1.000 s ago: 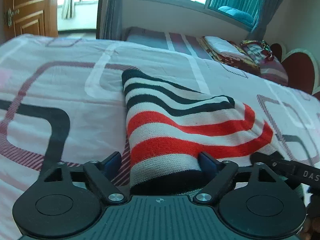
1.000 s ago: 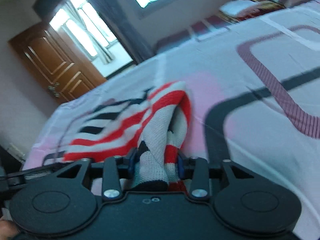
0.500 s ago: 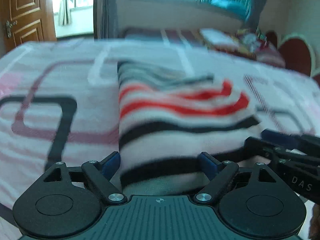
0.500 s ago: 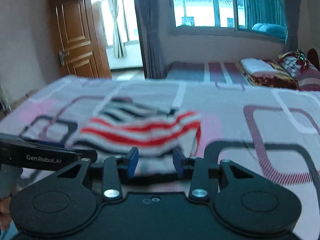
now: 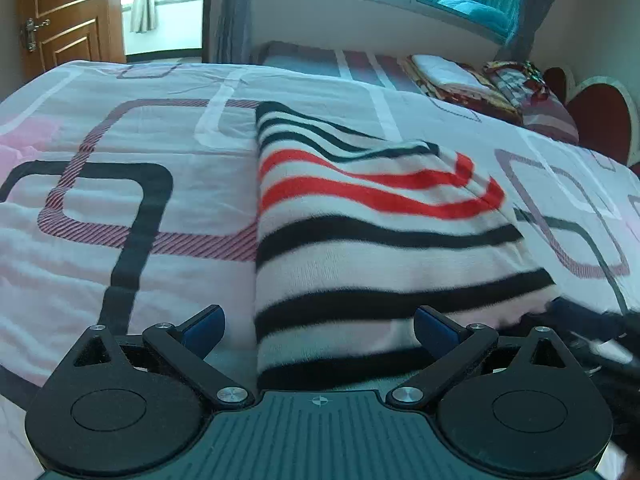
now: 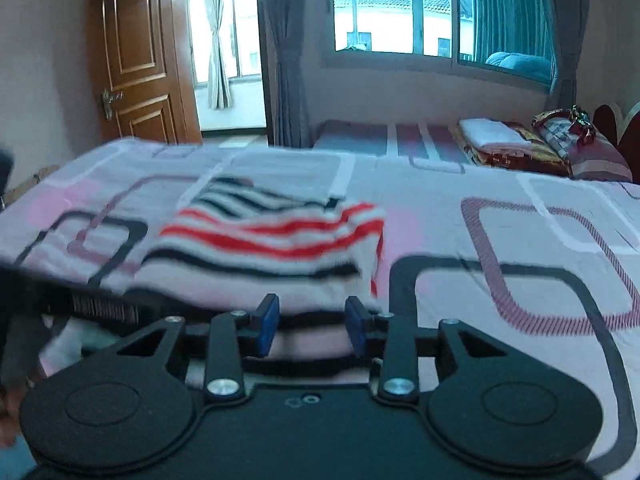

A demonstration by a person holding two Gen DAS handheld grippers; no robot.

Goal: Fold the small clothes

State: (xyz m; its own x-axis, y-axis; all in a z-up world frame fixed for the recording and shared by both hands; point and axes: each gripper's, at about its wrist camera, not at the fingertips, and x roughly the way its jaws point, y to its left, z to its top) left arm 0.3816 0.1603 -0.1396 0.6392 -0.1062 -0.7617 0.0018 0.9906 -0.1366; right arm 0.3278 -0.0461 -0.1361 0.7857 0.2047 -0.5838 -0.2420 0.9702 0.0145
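A knitted sweater striped red, black and white (image 5: pixel 360 216) lies folded on the patterned bedspread (image 5: pixel 120 160). Its near hem reaches under my left gripper (image 5: pixel 320 324). That gripper's jaws are opening wide. The sweater's left edge lies between them and the blue pads (image 5: pixel 204 328) stand clear of the cloth. In the right wrist view the same sweater (image 6: pixel 272 240) lies flat. Its near edge fills the narrow gap of my right gripper (image 6: pixel 311 322), whose pads (image 6: pixel 266 324) press on the cloth.
The bed runs far to the left and right of the sweater. Folded blankets and pillows (image 6: pixel 520 148) are stacked by the headboard at the far right. A wooden door (image 6: pixel 136 68) and a window (image 6: pixel 400 8) stand beyond the bed. A hand (image 6: pixel 12 412) shows at the lower left.
The raised, bunched hem has come down and the sweater now lies flat. My left jaws have spread wider, off the cloth. The right wrist view has rolled to level.
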